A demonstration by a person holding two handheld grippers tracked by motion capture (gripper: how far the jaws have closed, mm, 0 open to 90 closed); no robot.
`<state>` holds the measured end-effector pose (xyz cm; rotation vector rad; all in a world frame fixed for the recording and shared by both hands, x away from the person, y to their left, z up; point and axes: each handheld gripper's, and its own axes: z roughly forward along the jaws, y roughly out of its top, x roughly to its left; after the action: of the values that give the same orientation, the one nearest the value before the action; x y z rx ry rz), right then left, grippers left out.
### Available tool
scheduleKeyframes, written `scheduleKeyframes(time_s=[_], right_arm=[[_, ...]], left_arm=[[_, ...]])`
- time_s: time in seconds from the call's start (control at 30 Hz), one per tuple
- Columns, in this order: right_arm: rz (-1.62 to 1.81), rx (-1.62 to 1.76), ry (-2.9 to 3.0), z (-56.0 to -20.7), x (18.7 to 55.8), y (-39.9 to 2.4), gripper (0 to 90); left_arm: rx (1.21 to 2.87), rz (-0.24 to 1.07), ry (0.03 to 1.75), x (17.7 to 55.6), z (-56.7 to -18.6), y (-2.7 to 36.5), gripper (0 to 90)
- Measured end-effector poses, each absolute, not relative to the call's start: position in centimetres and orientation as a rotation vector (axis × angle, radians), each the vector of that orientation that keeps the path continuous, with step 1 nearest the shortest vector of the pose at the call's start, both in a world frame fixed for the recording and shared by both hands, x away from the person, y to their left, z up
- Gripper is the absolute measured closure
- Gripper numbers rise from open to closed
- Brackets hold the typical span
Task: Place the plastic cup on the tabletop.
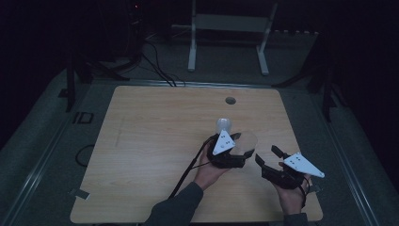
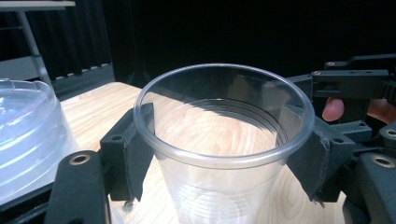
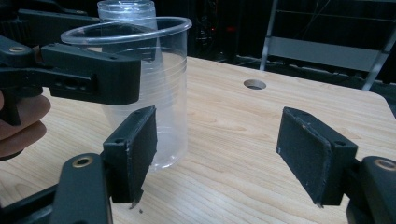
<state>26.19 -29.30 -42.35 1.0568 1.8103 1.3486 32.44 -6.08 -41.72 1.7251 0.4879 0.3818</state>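
On table (image 1: 141,141): two clear cups (image 2: 219,140)

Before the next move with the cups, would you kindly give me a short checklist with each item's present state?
1. Left gripper shut on the cup: ok.
2. Cup upright, rim round: ok.
3. Right gripper open, nothing between its jaws: ok.
4. Right gripper apart from the cup: ok.
5. Second cup stands behind the held one; whether they touch: cannot tell.
6. Cup base on the table or lifted: cannot tell.
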Motion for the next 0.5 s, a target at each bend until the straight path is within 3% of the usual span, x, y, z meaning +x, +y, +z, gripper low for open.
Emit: scheduleKeyframes(time_s=[0.5], right_arm=[[1.349,1.062,1.807,-42.42,26.15,-29.37,28.6]], left_arm=[[1.728,0.387,0.498,32.49,-42.51,-6.13,28.8]])
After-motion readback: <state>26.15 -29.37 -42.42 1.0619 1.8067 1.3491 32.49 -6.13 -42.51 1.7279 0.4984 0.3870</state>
